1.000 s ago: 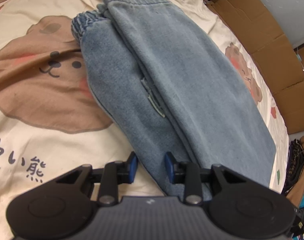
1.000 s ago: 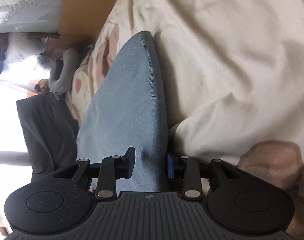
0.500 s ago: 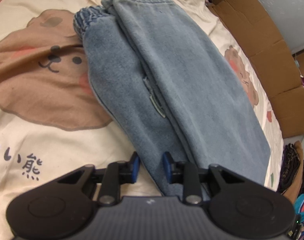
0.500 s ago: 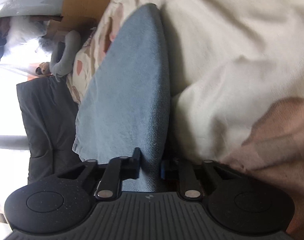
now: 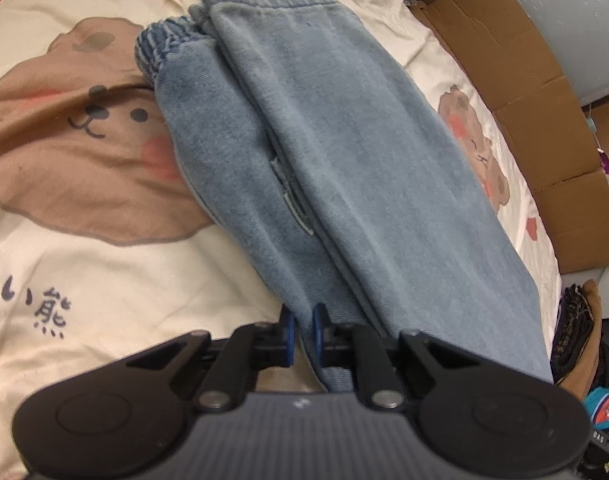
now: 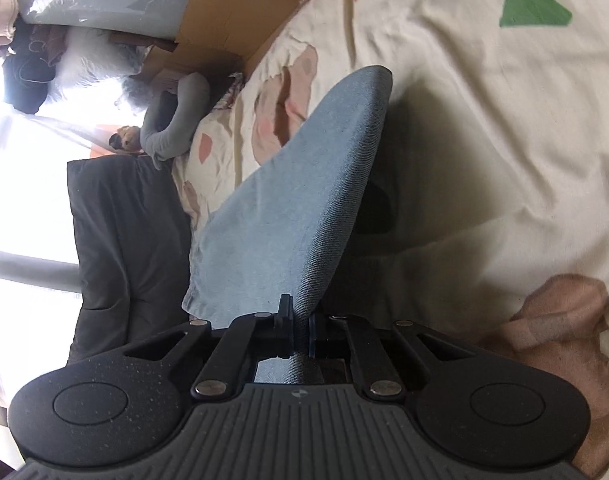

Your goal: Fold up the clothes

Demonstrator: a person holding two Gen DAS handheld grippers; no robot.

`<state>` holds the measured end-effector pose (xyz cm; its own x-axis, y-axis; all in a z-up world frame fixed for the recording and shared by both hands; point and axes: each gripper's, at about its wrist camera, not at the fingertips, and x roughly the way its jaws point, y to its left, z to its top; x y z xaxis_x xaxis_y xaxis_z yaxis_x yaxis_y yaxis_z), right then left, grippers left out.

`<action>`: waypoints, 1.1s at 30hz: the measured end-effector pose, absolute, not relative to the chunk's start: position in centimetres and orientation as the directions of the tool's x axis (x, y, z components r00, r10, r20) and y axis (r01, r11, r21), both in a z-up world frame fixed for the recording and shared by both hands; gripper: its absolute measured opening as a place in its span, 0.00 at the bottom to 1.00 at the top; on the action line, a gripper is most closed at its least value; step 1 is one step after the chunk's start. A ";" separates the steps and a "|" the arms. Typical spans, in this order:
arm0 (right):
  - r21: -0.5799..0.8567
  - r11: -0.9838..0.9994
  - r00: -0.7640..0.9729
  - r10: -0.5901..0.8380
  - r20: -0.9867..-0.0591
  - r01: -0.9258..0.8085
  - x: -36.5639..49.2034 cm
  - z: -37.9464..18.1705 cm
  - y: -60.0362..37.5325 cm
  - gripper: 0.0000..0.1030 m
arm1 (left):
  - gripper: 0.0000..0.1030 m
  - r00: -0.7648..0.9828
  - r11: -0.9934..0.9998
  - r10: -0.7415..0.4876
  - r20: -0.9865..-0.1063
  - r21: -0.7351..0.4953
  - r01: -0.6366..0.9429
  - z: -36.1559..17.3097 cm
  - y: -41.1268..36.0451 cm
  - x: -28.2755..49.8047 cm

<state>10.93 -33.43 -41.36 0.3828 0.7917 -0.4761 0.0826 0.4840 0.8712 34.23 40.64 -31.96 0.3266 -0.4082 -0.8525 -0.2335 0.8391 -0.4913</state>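
Observation:
Light blue jeans [image 5: 344, 160], folded lengthwise, lie on a cream bear-print bedsheet [image 5: 84, 264], elastic waistband at the far end. My left gripper [image 5: 303, 330] sits at their near left edge; its jaws are closing and a fold of denim is pinched between the blue pads. In the right wrist view the same jeans [image 6: 304, 208] rise off the sheet [image 6: 484, 100] as a lifted flap. My right gripper [image 6: 301, 334] is shut on that flap's edge, and a dark shadow lies under the raised cloth.
Flattened brown cardboard [image 5: 536, 92] lines the bed's far side, also seen as cardboard [image 6: 232, 12] in the right wrist view. A dark pile of clothes [image 5: 576, 328] lies off the right edge. A dark grey cushion [image 6: 116, 232] and a bright window stand beyond the bed.
Both grippers' jaws have narrowed onto the denim. The right gripper has risen and lifted its edge of the jeans off the sheet. The left gripper has stayed in place.

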 end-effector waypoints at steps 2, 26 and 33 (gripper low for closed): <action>0.869 0.487 0.385 0.789 -0.478 0.081 11.0 -40.6 -34.0 0.04 | 0.08 0.319 0.839 -0.420 -0.850 -0.497 -0.220 -31.7 40.0 34.2; 0.775 0.591 0.376 0.681 -0.628 0.223 9.2 -41.1 -44.0 0.05 | 0.11 0.145 0.815 -0.555 -0.819 -0.570 -0.105 -31.8 33.1 32.2; 0.797 0.526 0.351 0.716 -0.603 0.296 6.7 -46.0 -45.1 0.15 | 0.11 0.109 0.836 -0.546 -0.830 -0.548 0.020 -29.4 32.8 32.5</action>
